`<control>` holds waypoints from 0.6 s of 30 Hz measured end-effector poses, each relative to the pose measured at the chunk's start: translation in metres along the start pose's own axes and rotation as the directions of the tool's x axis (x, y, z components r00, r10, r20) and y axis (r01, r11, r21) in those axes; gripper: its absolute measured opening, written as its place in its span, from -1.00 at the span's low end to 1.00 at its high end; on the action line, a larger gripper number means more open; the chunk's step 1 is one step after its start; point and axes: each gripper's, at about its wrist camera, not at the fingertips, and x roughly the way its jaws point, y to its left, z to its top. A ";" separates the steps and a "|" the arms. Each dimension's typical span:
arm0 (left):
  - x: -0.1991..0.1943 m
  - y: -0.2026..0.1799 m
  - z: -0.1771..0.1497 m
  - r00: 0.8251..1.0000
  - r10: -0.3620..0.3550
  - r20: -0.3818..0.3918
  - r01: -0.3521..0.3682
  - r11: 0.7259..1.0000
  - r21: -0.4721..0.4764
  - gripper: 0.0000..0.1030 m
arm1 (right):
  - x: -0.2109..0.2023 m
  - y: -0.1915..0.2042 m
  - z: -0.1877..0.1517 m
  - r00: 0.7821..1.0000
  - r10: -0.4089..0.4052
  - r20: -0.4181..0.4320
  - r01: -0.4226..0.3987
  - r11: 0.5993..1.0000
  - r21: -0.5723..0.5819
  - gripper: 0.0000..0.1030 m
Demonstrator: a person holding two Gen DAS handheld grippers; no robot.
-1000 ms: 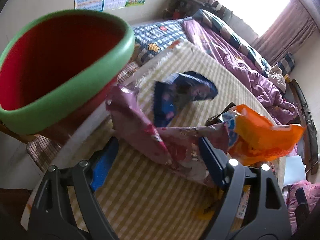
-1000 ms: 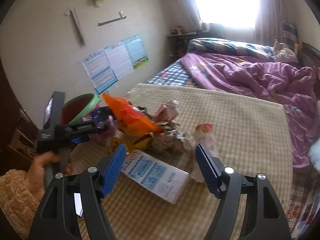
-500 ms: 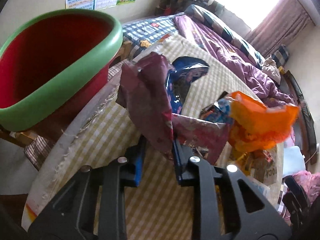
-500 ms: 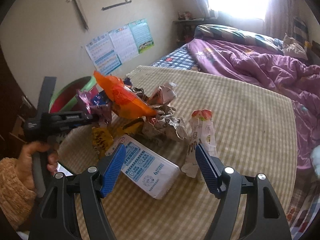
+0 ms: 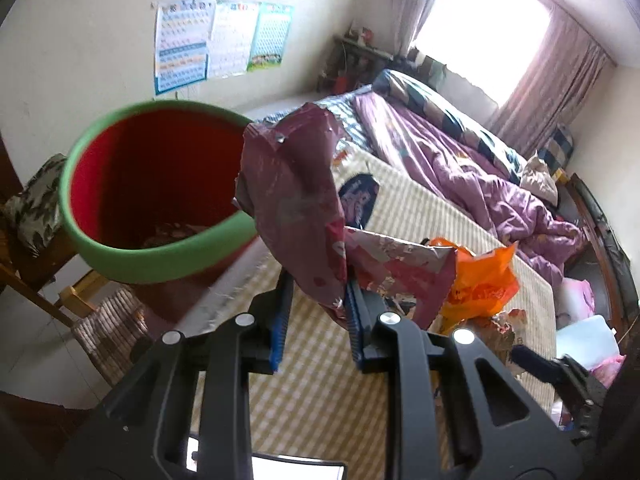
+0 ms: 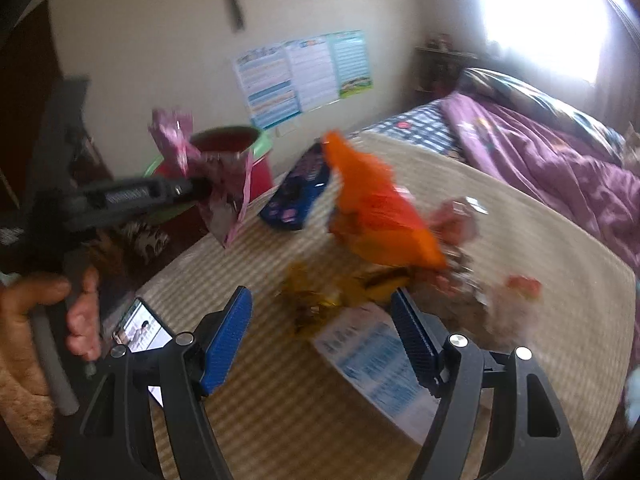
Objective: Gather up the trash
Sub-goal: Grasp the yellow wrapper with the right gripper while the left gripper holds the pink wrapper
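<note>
The maroon wrapper [image 5: 296, 216] is pinched by the left gripper [image 5: 316, 312], held centre-frame beside the bin [image 5: 160, 268], probably for dropping in. The right gripper [image 6: 324, 336] is kept wide w/ nothing between, above blurred litter.

No wording can be read anywhere. The wall charts [image 5: 218, 42] at about eleven o'clock show only rows of tiny print. The white box [image 6: 376, 364], near five o'clock, carries blue lines, perhaps text, blurred past reading.
</note>
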 end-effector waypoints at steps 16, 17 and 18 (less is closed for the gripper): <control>-0.035 0.037 -0.007 0.995 0.075 0.065 -0.072 0.996 -0.052 -0.53 | 0.068 0.022 0.009 0.992 -0.010 -0.128 -0.004 0.994 -0.108 0.22; -0.036 0.039 -0.006 0.995 0.076 0.066 -0.073 0.996 -0.053 -0.53 | 0.071 0.022 0.008 0.990 -0.014 -0.139 -0.001 0.994 -0.108 0.13; -0.037 0.039 -0.007 0.995 0.077 0.067 -0.074 0.996 -0.055 -0.53 | 0.073 0.025 0.008 0.989 -0.018 -0.149 0.002 0.994 -0.106 0.08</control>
